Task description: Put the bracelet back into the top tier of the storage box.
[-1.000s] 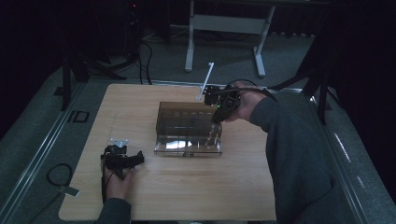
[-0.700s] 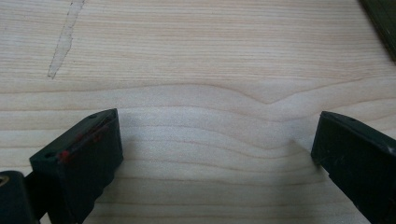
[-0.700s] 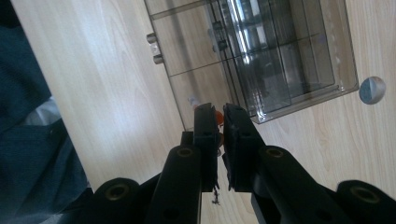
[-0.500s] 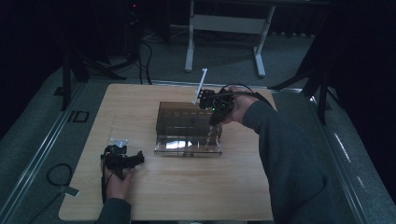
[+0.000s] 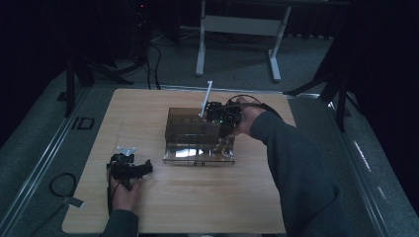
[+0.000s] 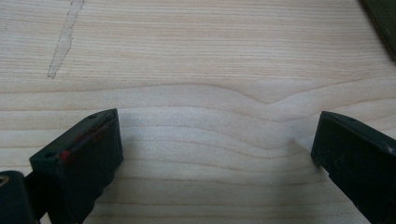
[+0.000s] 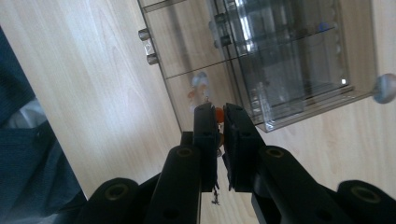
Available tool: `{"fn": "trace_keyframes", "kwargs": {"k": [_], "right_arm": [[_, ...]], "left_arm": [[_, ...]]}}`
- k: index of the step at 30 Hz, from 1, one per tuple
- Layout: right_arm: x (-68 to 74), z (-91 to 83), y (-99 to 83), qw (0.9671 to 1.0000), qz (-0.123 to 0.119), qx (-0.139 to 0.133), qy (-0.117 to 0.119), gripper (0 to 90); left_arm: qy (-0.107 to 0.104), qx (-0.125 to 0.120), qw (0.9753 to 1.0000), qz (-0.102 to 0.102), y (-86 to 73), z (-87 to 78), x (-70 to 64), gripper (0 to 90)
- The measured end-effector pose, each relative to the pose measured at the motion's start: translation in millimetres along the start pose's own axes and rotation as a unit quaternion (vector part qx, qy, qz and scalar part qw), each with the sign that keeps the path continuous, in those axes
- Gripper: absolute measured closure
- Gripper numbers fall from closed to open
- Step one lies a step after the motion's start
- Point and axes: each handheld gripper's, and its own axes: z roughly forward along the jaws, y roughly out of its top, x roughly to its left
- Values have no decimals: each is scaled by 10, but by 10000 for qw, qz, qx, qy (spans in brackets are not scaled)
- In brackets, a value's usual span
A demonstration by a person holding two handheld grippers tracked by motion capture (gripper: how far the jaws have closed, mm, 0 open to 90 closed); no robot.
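- Smoked clear acrylic display case (image 5: 197, 136), a box with shelves inside and small round knobs on its side, stands in the middle of the pale wooden desk (image 5: 148, 207), nearer the far edge than the near one.
- Right tongs (image 7: 219, 122) hang just above the right end of the case; their two black jaws are pressed nearly together on a small orange piece (image 7: 218, 113), too small to identify.
- In the high view the right tongs (image 5: 221, 118) sit at the far right corner of the case, with a thin white stick (image 5: 205, 98) rising beside them toward the far side; what it belongs to is unclear.
- Left tongs (image 6: 215, 154) rest low over bare wood at the near left of the desk, well apart from the case, jaws wide apart and holding nothing.
- In the high view the left tongs (image 5: 129, 168) lie under the person's left hand (image 5: 126, 192).
- Judged from this, the small piece is picked up and brought to the case but not yet set down; placing and releasing it remain.
- Inside the case, reflections blur the shelves, so I cannot tell whether anything is already stored there.
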Motion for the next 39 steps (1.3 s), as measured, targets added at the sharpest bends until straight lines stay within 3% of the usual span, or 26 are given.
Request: {"fn": "trace_keyframes", "kwargs": {"k": [20,26,39], "right_arm": [[22,373,20,9993,-17,371,41,833],[-4,504,-29,9989,75,469,63,832],[-20,591,-58,9990,152,391,119,832]], "left_arm": [[-1,-10,10000,-13,0,1,-2,20],[-1,-11,10000,-15,0,1,-2,20],[0,-10,10000,-12,0,1,-2,20]]}}
